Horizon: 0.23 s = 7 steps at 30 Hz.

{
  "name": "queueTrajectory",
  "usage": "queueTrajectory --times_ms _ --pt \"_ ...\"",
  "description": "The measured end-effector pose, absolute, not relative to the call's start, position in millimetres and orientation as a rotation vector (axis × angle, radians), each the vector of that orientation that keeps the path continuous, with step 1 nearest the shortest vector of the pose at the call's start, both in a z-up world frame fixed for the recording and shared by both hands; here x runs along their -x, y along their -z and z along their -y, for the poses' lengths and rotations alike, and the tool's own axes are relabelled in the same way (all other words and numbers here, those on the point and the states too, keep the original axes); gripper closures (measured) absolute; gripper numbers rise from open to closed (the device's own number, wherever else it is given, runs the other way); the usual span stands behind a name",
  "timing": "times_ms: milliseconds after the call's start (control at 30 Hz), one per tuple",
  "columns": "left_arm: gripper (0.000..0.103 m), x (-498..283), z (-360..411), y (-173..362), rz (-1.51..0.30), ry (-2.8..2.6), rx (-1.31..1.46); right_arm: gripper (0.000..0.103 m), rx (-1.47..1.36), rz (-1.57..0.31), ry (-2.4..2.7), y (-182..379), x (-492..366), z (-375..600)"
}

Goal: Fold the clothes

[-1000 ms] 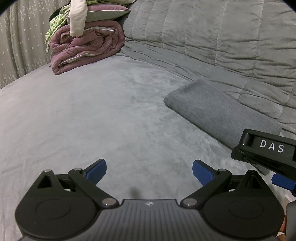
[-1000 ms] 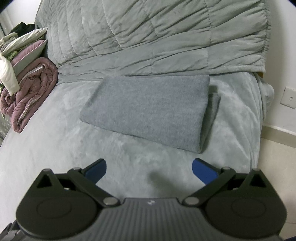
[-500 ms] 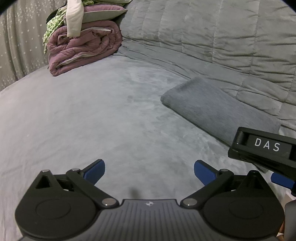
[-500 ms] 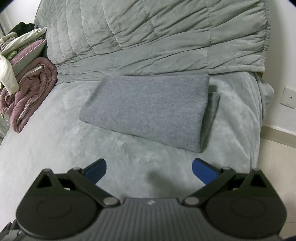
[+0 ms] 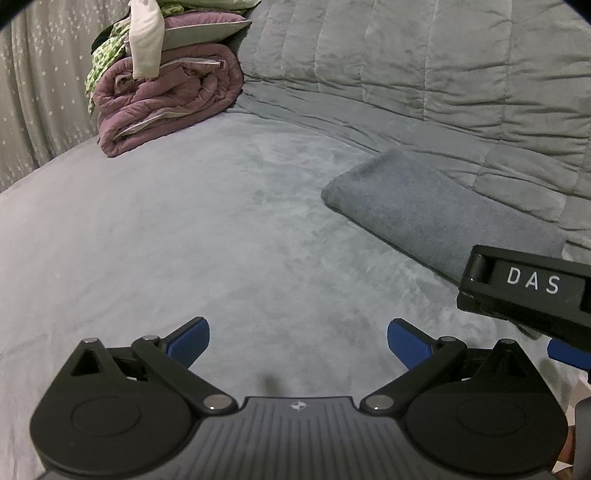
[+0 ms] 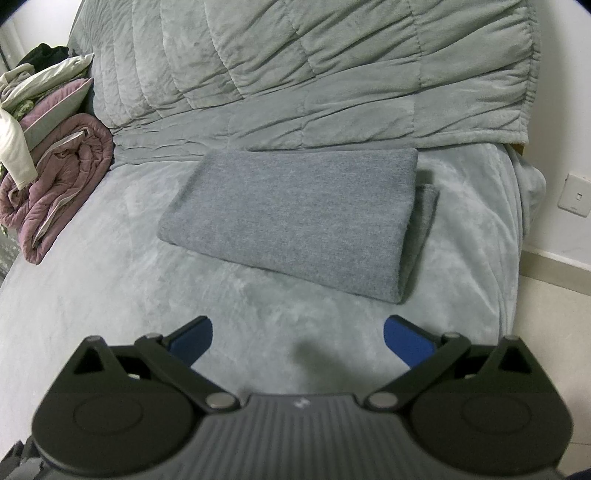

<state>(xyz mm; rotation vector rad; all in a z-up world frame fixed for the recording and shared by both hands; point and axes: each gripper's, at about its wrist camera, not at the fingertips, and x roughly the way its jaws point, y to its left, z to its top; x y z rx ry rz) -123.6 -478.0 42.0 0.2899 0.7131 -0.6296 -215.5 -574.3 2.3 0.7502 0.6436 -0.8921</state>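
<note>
- Lying folded on the bed [image 6: 110,295], the grey cloth [image 6: 295,218] forms a flat rectangle just in front of the quilt [image 6: 314,74] that drapes the back.
- In the right wrist view a second layer of the cloth shows along its right edge, sticking out a little past the top layer.
- The right tool [image 6: 297,334] hangs above the bedcover on the near side of the cloth, blue pads spread wide — nothing between them.
- The left tool [image 5: 297,338] is likewise spread wide and empty, over bare bedcover to the left of the cloth.
- In the left wrist view the cloth [image 5: 436,206] sits ahead and to the right, and the body of the right tool [image 5: 524,291], lettered "DAS", juts in at the right edge over the cloth's near corner.
- A rolled purple blanket [image 5: 166,92] lies at the far left of the bed, well apart from the cloth — a pillow [image 5: 199,31] and loose garments are stacked on it.
- A wall socket [image 6: 574,195] shows at the right.
</note>
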Motion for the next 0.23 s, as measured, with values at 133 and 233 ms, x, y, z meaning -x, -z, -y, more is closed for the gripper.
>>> queueTrajectory --times_ms 133,233 --pt "0.000 127.3 479.5 -39.8 -0.715 0.648 -0.292 0.000 -0.751 -0.644 0.892 -1.8 215.6 574.6" --pt "0.000 125.1 477.0 -40.3 -0.724 0.651 -0.284 0.000 -0.752 -0.645 0.894 -1.7 215.5 575.0"
